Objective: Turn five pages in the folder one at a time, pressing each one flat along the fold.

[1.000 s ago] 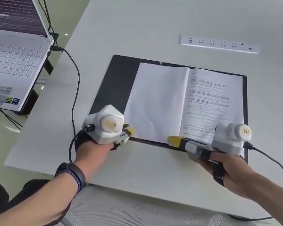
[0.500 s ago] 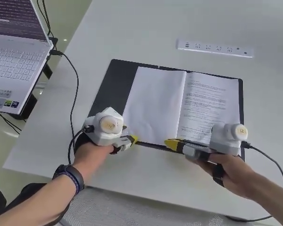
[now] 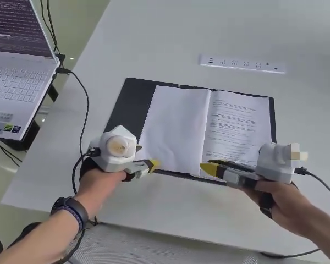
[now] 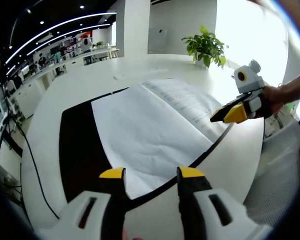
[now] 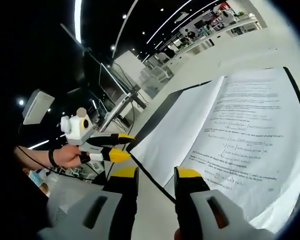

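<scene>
A black folder [image 3: 129, 104] lies open on the white table. Its left page [image 3: 173, 129] is blank and its right page [image 3: 236, 126] is printed. My left gripper [image 3: 152, 163] hovers at the folder's near edge by the blank page's lower corner. It is open, with nothing between its fingers, as the left gripper view [image 4: 151, 173] shows over the blank page [image 4: 140, 135]. My right gripper [image 3: 204, 167] is at the near edge close to the fold. It is open, and the folder's edge [image 5: 150, 180] runs between its jaws in the right gripper view [image 5: 157, 173].
An open laptop [image 3: 11, 82] stands at the far left, with a black cable [image 3: 88, 110] running past the folder's left side. A white power strip [image 3: 242, 64] lies beyond the folder. The table's near edge [image 3: 170, 231] is just behind both grippers.
The head camera has shifted. Against the folder, my left gripper has slid a little right along the near edge. My right gripper has edged right, from left of the fold to just right of it.
</scene>
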